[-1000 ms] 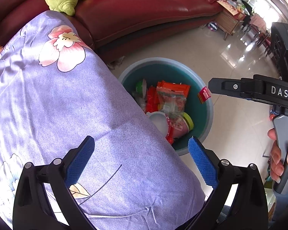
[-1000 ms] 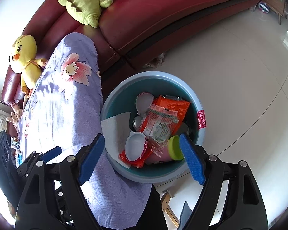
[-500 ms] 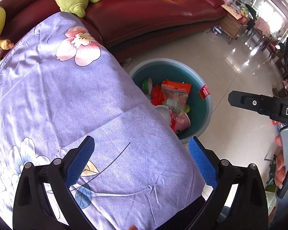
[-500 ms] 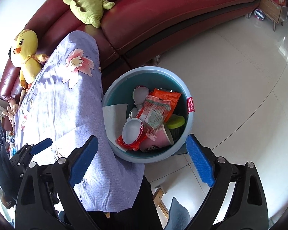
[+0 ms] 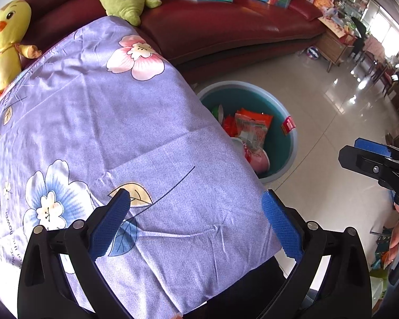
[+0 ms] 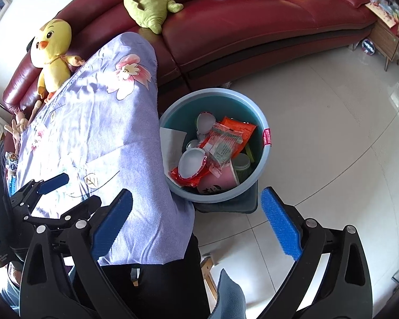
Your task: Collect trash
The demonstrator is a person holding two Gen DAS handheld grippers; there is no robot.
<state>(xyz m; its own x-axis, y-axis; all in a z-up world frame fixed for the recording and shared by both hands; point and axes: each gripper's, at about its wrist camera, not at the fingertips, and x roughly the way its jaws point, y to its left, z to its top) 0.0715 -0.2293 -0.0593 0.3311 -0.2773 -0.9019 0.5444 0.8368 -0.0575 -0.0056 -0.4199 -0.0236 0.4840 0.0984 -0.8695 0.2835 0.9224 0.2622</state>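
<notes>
A round blue bin (image 6: 263,159) stands on the floor beside the table; it also shows in the left wrist view (image 5: 292,143). It holds orange wrappers (image 6: 234,133), a pink cup (image 6: 220,178), foil lids and white paper. My left gripper (image 5: 196,226) is open and empty above the purple flowered tablecloth (image 5: 106,122). My right gripper (image 6: 196,220) is open and empty, above the table's corner and the floor, short of the bin. The table edge hides part of the bin from the left wrist view.
A dark red sofa (image 6: 252,26) curves behind the bin, with a green plush (image 6: 146,0), a yellow chick plush (image 6: 52,55) and a book. Glossy tiled floor (image 6: 332,133) lies to the right. A wooden side table (image 5: 335,45) stands far right.
Both grippers have drawn back and up from the bin, so it looks smaller and farther. The right gripper's jaws have widened a little. The bin's contents have not moved.
</notes>
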